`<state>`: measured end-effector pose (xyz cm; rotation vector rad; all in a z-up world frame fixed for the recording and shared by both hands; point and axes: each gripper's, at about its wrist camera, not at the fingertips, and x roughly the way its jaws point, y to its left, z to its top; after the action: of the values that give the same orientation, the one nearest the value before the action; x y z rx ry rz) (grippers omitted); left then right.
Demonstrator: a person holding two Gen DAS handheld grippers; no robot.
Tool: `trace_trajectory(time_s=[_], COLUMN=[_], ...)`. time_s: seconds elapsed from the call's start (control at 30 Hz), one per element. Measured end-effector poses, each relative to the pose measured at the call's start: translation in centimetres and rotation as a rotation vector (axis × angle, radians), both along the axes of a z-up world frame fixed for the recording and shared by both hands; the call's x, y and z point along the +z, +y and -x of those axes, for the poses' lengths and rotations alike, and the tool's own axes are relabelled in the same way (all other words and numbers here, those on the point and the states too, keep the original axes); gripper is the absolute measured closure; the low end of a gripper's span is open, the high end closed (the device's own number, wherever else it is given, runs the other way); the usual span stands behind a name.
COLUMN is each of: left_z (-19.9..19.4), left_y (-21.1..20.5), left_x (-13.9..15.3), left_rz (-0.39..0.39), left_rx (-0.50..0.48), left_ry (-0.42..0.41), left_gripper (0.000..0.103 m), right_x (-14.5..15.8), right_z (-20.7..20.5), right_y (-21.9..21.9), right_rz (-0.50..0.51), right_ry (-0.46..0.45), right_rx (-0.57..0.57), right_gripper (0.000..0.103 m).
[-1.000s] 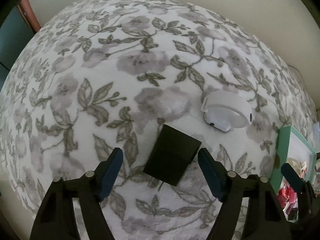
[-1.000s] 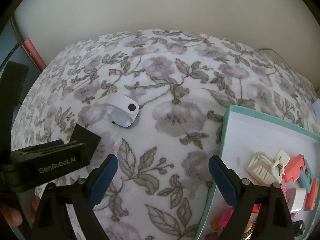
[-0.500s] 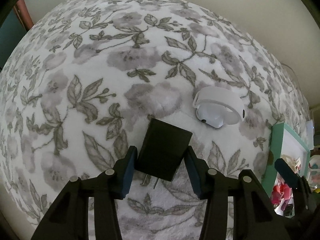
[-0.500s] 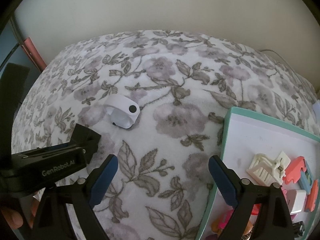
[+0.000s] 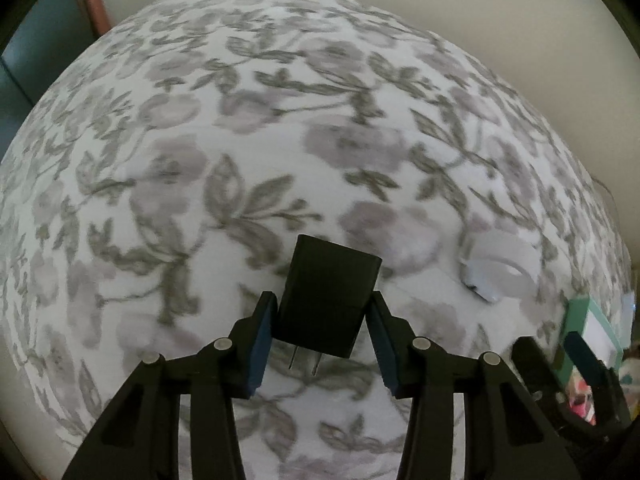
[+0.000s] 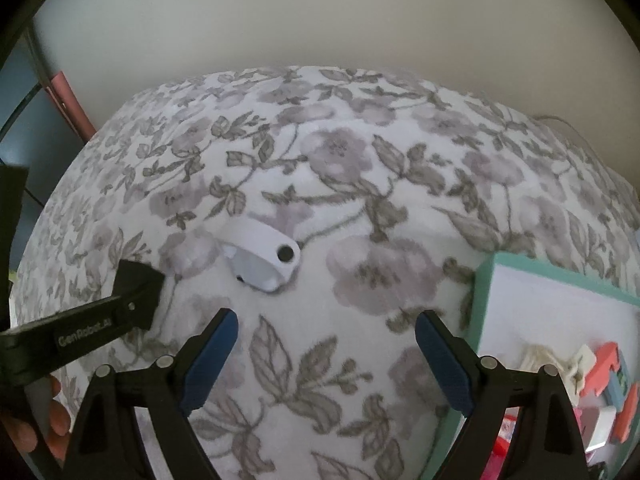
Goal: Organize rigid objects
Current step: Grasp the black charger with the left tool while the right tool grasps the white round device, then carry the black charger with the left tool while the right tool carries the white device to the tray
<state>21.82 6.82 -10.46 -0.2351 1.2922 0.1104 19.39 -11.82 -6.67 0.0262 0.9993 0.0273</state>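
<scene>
A: Start nearest, by the black plug adapter (image 5: 330,300). What has hold of it?

B: The left gripper (image 5: 320,320). Its blue ribbed pads sit against the two flat sides of the adapter, jaws narrowed onto it. The adapter is a matte, boxy block with squared edges, and its two metal prongs point back toward the camera, over the cloth.

A: And under it?

B: A fuzzy, soft-looking floral blanket (image 5: 240,160), white with grey leaves and pale mauve blossoms. It is blurred in the left wrist view.

A: Beyond the adapter?

B: Off to its right lies a white plastic piece (image 6: 262,258), smooth and rounded, a ring-like band with a domed part and one round black dot on its end. It rests on the blanket, apart from the adapter.

A: The other gripper?

B: The right gripper (image 6: 326,356) is spread wide with nothing between its blue pads, just blanket. It hangs to the right of the adapter.

A: Farther right of that?

B: A teal-rimmed tray (image 6: 482,300) with a white floor, holding a cream hair claw (image 6: 560,364) and coral and pink plastic bits, all hard and glossy.

A: Farthest back?

B: A plain, smooth cream wall (image 6: 320,20) behind the blanket.
</scene>
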Motion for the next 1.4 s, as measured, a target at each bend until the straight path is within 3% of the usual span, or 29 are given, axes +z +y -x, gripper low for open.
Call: trace_trajectory(time_s=[0.27,0.6,0.77,0.9,0.97,1.4], left_z=[0.5,1.2,1.6,1.8,1.9,1.1], left_y=[3.3,3.8,3.9,4.0,4.1,3.3], left_x=[0.2,0.3,0.2,0.2,0.2,0.6], left_rz=[0.005,0.018,0.016,0.008,0.007,0.014], left_rx=[0.051,0.059,0.057,0.050,0.051,0.051], left_ry=[-0.007,-0.002,0.002,-0.001,-0.002,-0.004], left_gripper=[0.056,0.058,0.058,0.058,0.058,0.060], right_x=[-0.6,-2.0,-2.4,-2.4,-2.3,-1.0], right_z=[-2.6,-5.1,-5.7,-5.9,-5.9,-2.6], right_y=[1.1,2.3,3.0,3.2,3.2,1.8], right_rz=[-0.056,-0.127,-0.117,-0.090,-0.091,-0.104], right_ry=[0.015,0.053,0.064,0.066,0.062,0.046], right_rx=[-0.010,-0.055,-0.060,-0.066,-0.063,-0.051], right_gripper=[0.012,0.016,0.022,0.034,0.043,0.043])
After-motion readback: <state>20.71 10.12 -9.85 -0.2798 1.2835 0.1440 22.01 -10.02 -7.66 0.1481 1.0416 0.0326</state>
